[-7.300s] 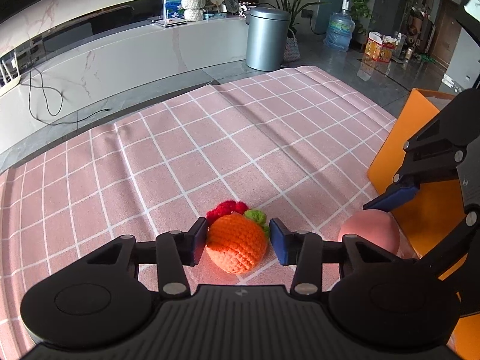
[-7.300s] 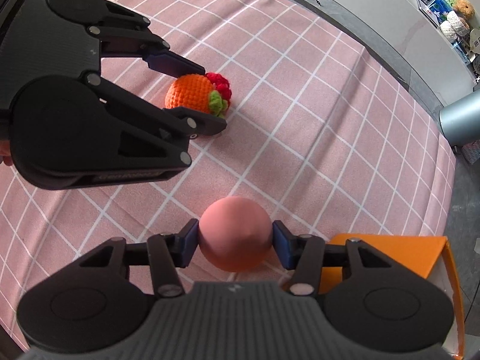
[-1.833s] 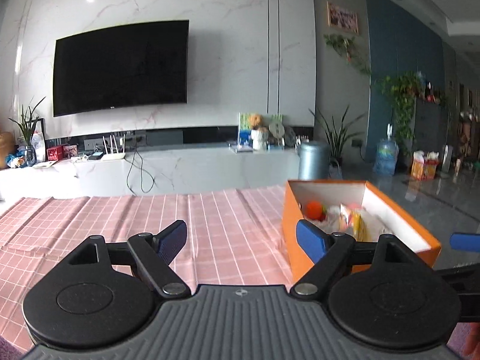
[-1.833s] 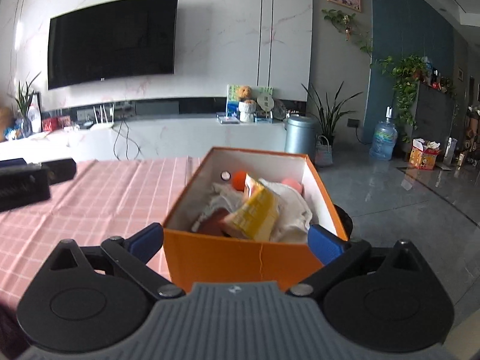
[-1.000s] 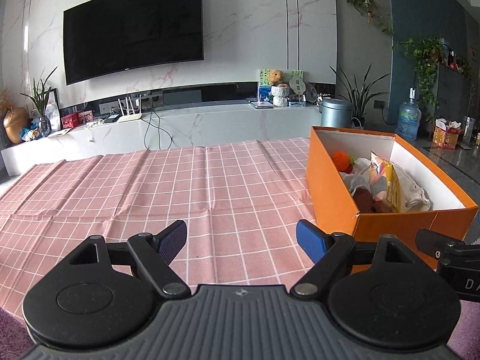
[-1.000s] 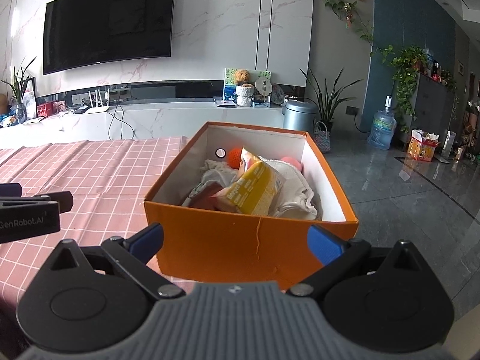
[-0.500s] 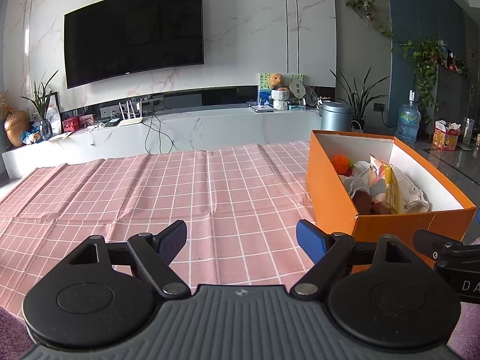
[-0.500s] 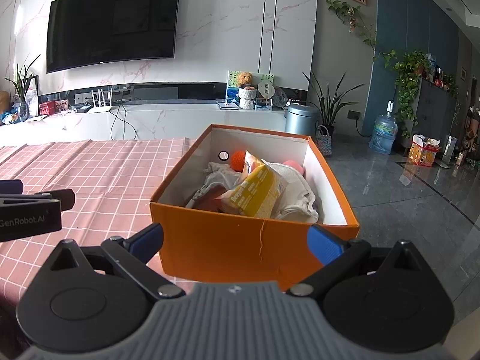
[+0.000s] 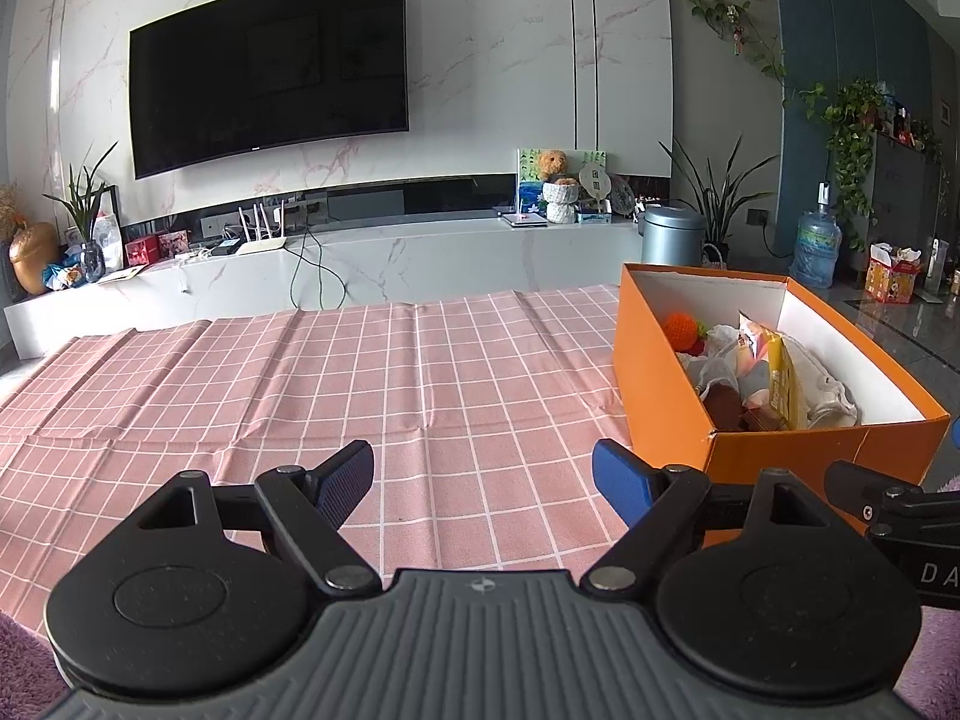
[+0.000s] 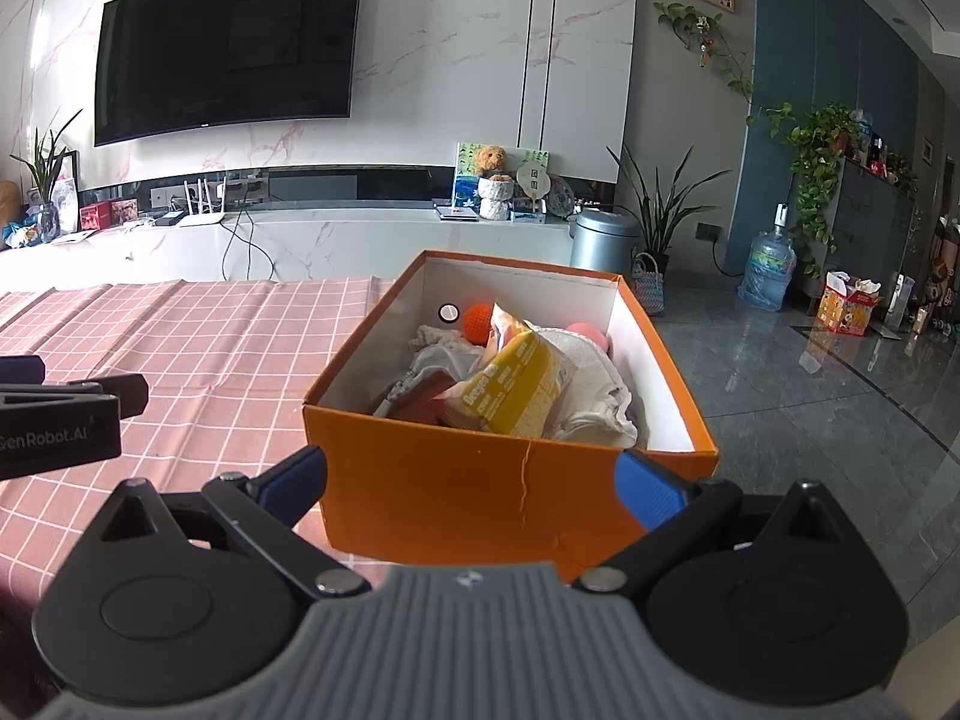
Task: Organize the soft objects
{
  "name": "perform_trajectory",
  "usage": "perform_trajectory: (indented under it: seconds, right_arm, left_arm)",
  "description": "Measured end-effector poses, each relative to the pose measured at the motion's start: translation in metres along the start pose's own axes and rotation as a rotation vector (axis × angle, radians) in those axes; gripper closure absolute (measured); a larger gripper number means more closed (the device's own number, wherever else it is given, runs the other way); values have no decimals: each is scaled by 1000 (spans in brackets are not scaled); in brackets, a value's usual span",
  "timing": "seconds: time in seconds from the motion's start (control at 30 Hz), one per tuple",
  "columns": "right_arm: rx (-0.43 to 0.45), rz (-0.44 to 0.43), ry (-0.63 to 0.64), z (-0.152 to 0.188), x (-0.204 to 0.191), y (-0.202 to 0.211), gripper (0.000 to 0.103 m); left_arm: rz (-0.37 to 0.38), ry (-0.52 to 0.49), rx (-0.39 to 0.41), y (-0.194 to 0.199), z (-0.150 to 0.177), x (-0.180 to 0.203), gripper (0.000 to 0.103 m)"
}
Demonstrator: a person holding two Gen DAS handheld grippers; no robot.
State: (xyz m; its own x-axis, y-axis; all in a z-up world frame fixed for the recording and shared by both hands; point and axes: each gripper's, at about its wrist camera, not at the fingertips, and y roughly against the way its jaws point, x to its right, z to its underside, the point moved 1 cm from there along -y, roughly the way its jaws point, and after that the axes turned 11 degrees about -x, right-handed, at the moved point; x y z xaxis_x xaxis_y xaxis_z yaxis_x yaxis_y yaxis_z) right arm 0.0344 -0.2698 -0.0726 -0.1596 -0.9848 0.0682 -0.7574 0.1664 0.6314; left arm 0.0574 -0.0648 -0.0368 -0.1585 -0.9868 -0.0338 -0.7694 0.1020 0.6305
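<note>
An orange box (image 10: 456, 492) stands on the pink checked cloth (image 9: 420, 384); it also shows in the left wrist view (image 9: 648, 372) at the right. Inside lie the orange crocheted toy (image 10: 478, 319), the pink ball (image 10: 591, 333), a yellow packet (image 10: 516, 390), white cloth (image 10: 594, 402) and a brown item (image 10: 420, 399). The toy also shows in the left wrist view (image 9: 683, 324). My left gripper (image 9: 483, 477) is open and empty over the cloth, left of the box. My right gripper (image 10: 474, 486) is open and empty, just before the box's near wall.
A white TV bench (image 9: 360, 264) with routers, cables and ornaments runs behind the cloth. A grey bin (image 10: 603, 246), plants and a water bottle (image 10: 771, 267) stand on the dark tiled floor at the right. A purple rug (image 9: 24, 648) edges the cloth.
Both grippers have drawn slightly back from the box, still open and empty. The box contents have not moved.
</note>
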Motion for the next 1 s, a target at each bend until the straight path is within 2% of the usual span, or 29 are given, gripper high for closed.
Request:
perform_trajectory:
  seconds: [1.0]
  right_arm:
    - [1,-2,5,0,-1,3,3]
  left_arm:
    - [-4,-14,2,4,-3,3,6]
